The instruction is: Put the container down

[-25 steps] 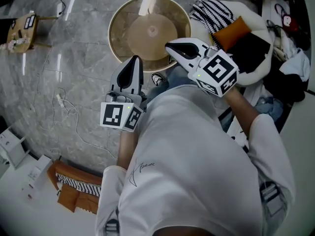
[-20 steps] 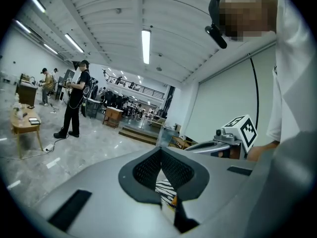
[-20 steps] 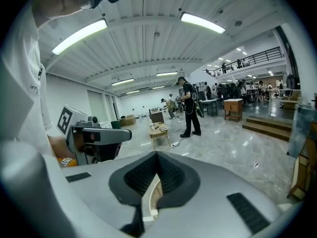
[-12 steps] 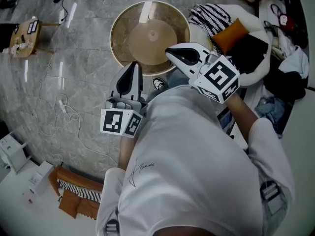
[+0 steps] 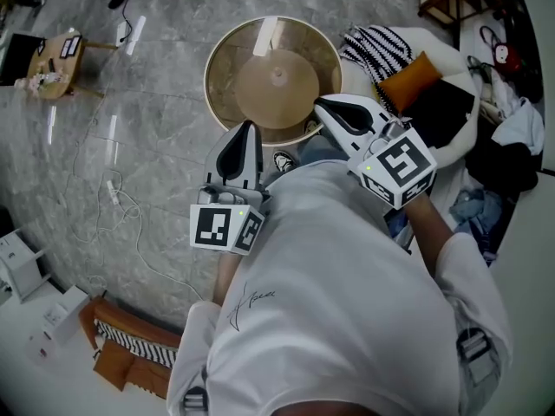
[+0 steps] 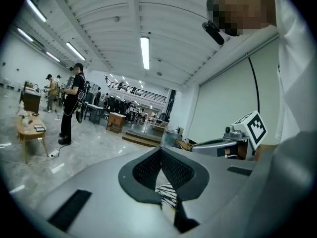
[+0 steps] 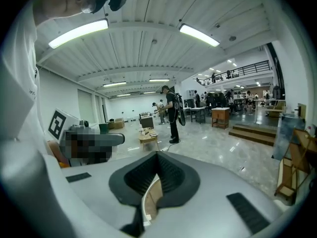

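Note:
A round tan container (image 5: 218, 85) with a raised middle stands on the grey marble floor right in front of the person. Both grippers hang above its near rim, and neither touches it. My left gripper (image 5: 246, 132) is shut with nothing between its pads, and points at the near left of the rim. My right gripper (image 5: 326, 105) is also shut and empty, over the near right rim. In the left gripper view the jaws (image 6: 160, 150) meet at the tip. In the right gripper view the jaws (image 7: 157, 155) meet too, and the container's rim (image 7: 148, 198) shows below them.
A white cushion with striped cloth (image 5: 375, 26), an orange pillow (image 5: 408, 73) and heaped clothes lie to the right. A small wooden table (image 5: 52, 55) stands far left, and a cable (image 5: 117, 193) runs across the floor. A person (image 6: 73, 103) stands in the hall beyond.
Both grippers have risen a little above the container's near rim, still shut. The container has not moved on the floor.

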Available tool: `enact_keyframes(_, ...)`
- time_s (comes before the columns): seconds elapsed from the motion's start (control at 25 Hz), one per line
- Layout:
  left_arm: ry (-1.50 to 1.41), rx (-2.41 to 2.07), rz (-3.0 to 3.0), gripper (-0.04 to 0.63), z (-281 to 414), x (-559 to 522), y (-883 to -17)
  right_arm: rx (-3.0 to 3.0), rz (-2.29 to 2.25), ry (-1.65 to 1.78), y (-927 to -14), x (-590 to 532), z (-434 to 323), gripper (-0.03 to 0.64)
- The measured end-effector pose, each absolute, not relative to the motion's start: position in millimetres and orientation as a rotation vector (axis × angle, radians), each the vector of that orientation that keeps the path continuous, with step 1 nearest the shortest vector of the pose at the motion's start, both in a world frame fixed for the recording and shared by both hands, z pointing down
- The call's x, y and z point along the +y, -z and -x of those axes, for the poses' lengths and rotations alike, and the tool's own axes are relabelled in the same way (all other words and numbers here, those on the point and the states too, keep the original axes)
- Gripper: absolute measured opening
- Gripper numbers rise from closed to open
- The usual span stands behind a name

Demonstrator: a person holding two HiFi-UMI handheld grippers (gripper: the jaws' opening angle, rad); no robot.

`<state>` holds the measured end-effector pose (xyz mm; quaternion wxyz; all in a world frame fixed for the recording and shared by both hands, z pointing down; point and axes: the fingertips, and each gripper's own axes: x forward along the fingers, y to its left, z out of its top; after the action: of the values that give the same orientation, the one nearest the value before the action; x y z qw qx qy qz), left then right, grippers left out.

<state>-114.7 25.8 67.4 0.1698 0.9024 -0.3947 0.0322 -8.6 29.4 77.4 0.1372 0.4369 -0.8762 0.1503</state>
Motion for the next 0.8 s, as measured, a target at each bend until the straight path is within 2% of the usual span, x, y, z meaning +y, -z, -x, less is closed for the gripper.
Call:
enact_keyframes(0.28,-0.038,-1.158,-2.585,0.018,116,24,-55,-2.458,-1.431,-0.397,-66,35,-7,0.014)
enact_keyframes(0.8,-0.071,-1.168,-2.491,0.018,122,26,-69,-2.47,-1.458,-0.51,-71,51,27,0.012)
